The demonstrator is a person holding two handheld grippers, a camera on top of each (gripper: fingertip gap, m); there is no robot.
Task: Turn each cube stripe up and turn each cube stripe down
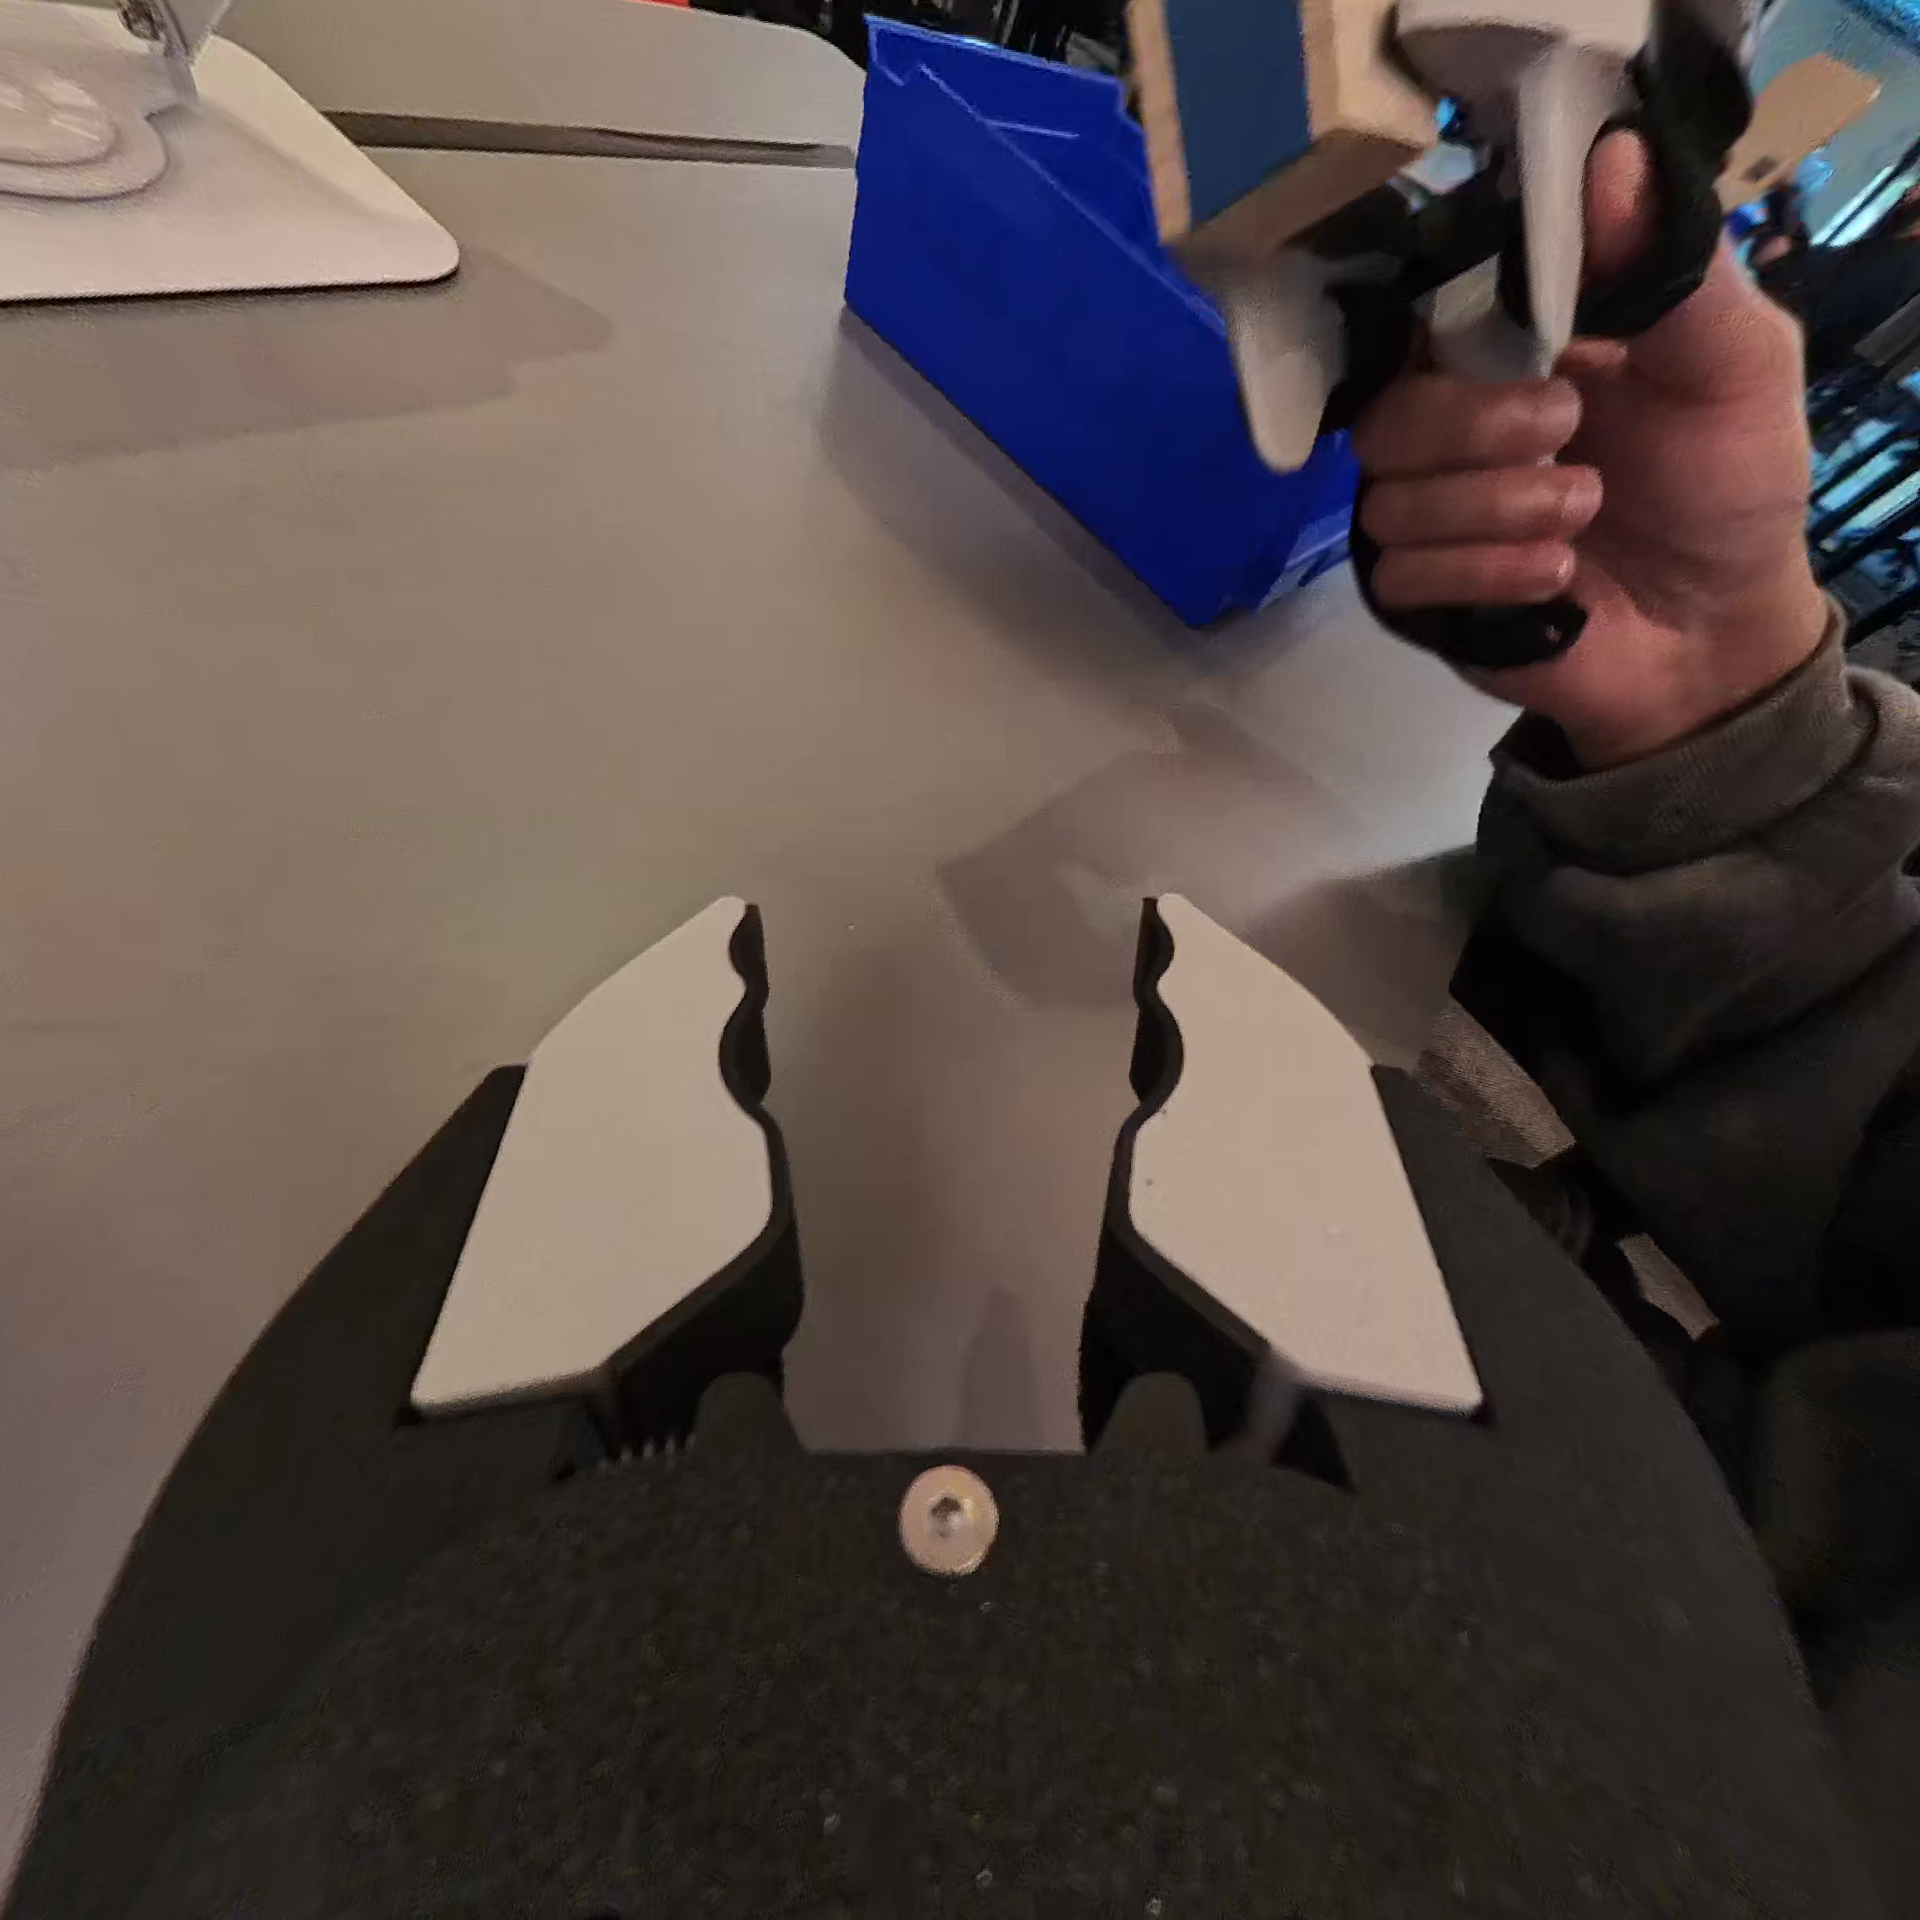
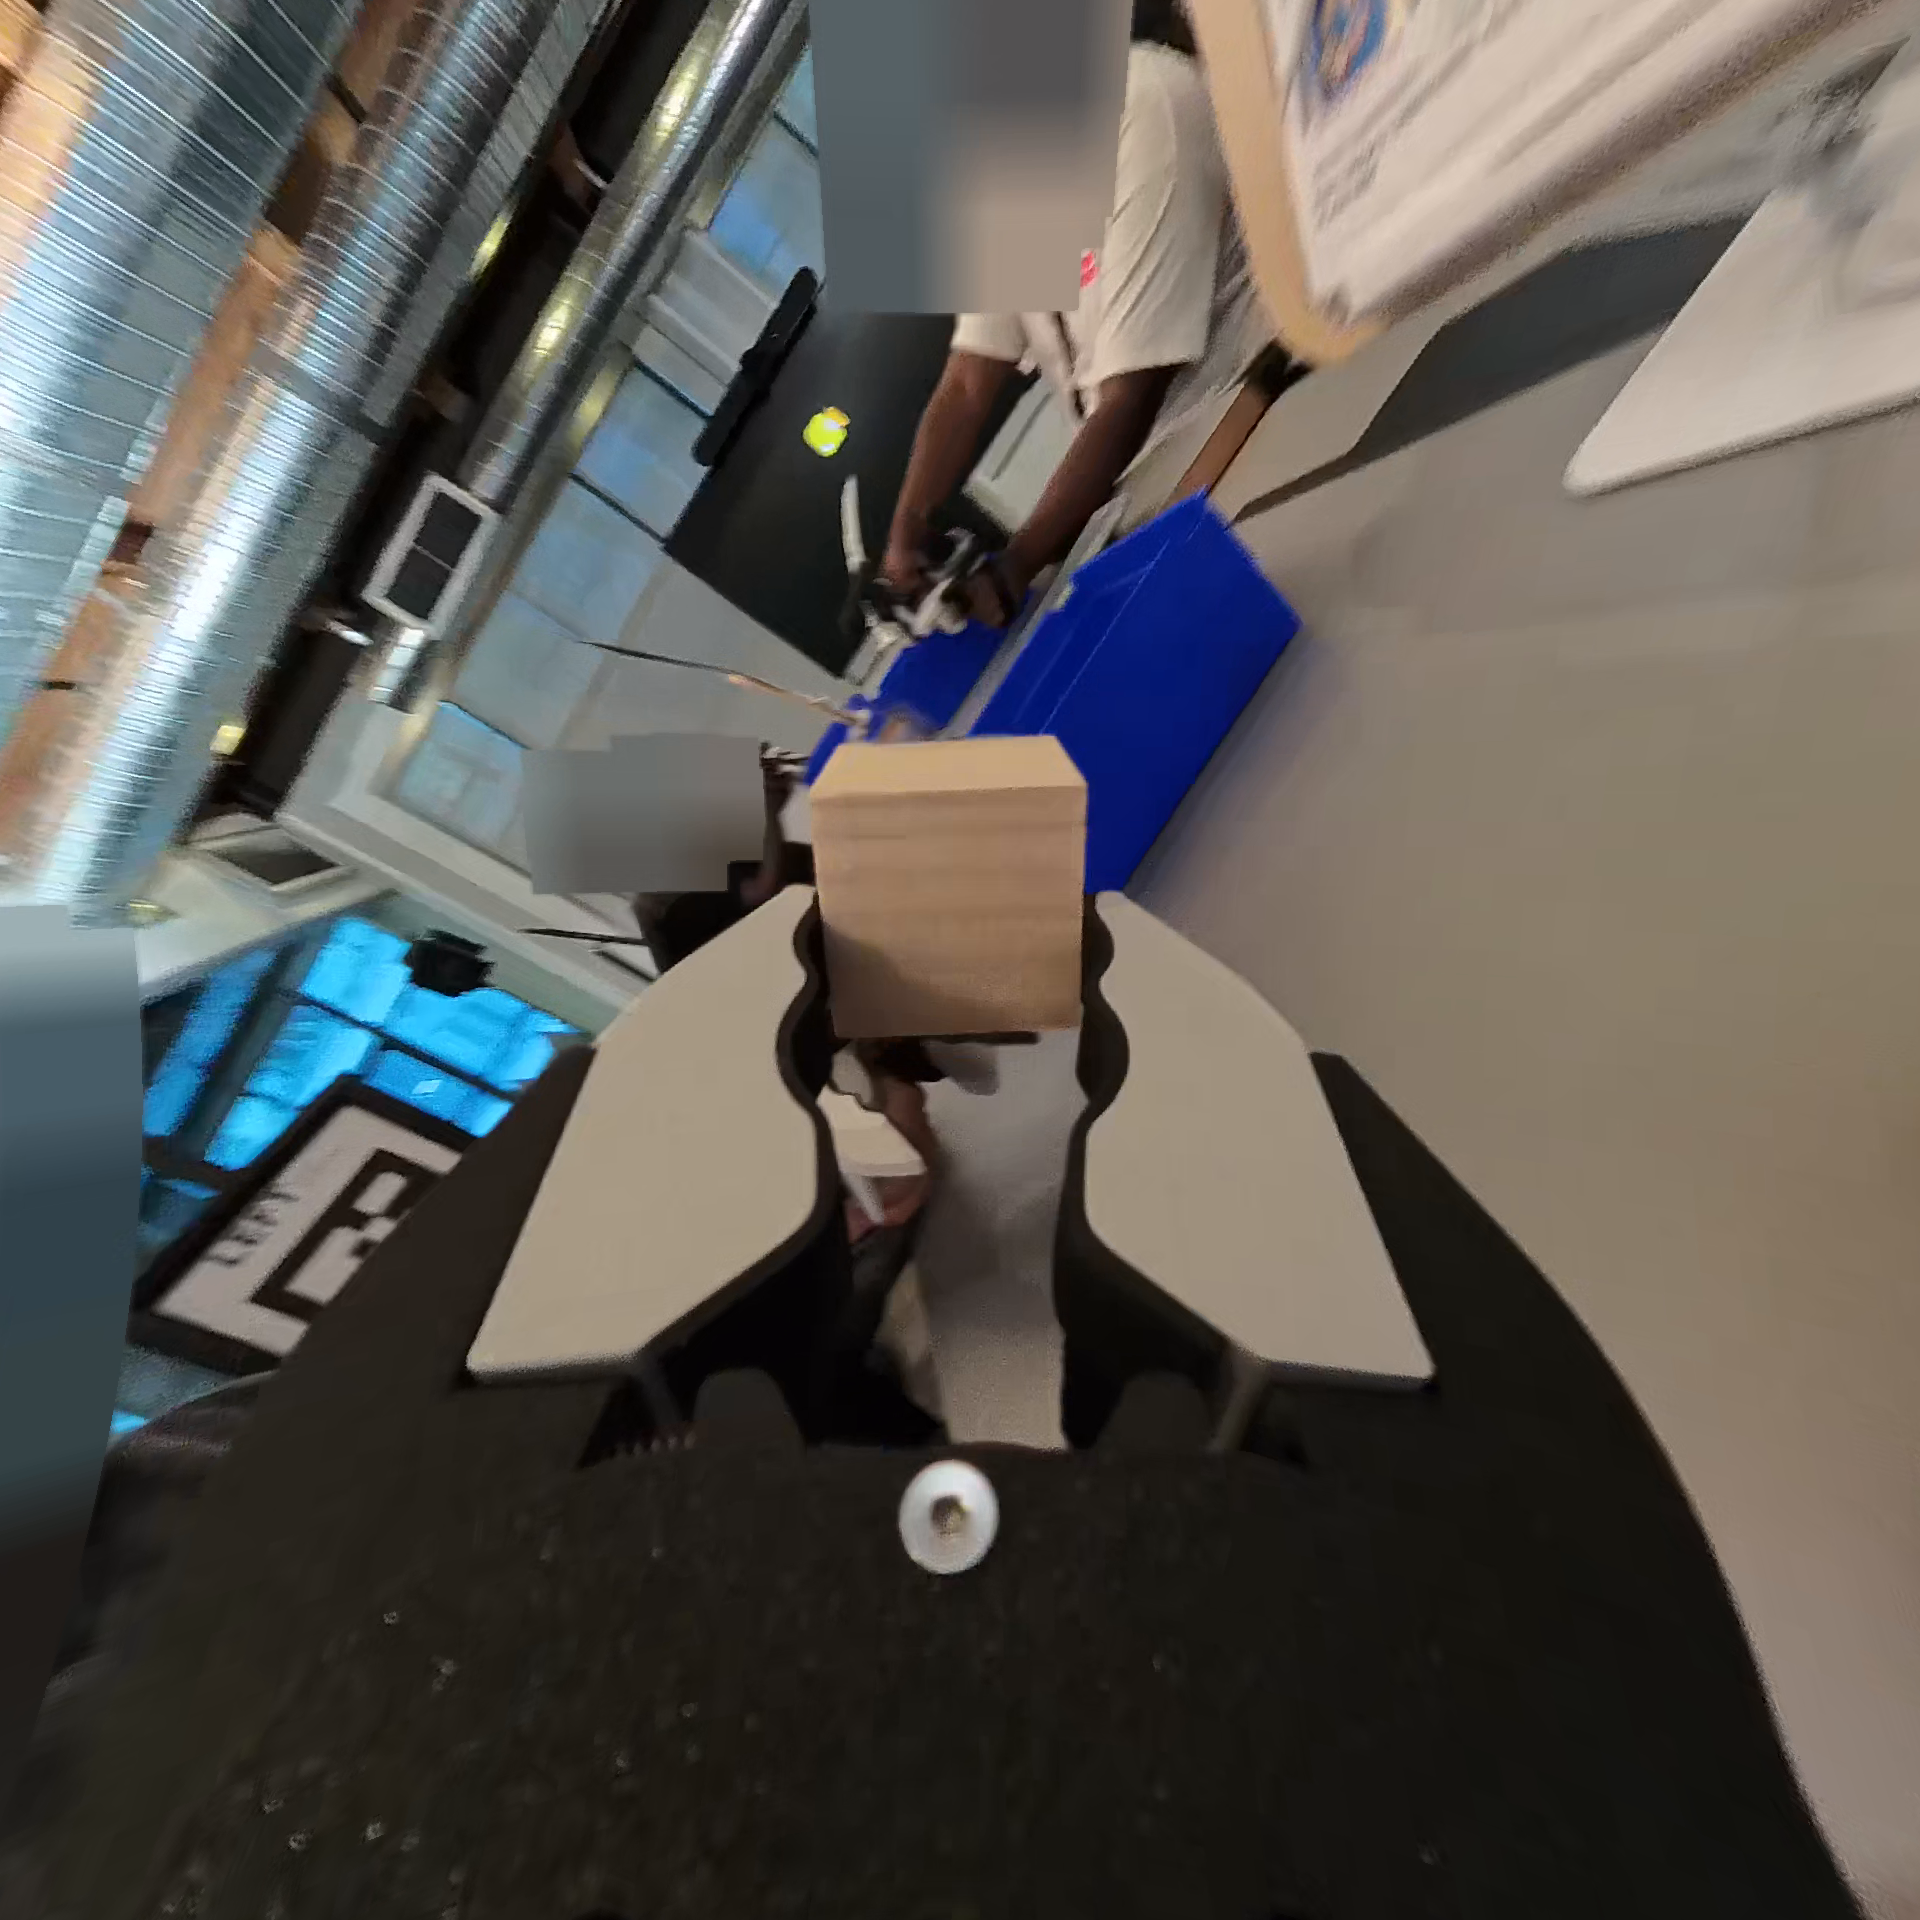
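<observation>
Right tool (image 2: 948,961) grips cube (image 2: 951,894) near blue bin (image 2: 1132,665).

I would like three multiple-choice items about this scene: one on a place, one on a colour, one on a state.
1. Where is the cube?
A. in the bin
B. on the table
C. in the right gripper

2. What colour is the cube's stripe?
A. red
B. blue
C. green

3. What state is the left gripper in?
A. open, empty
B. shut on a cube
C. shut, empty

Answers:
1 C, fingers clamp it above the table.
2 B, the left wrist view shows the band.
3 A, only bare table shows between its fingers.
</observation>
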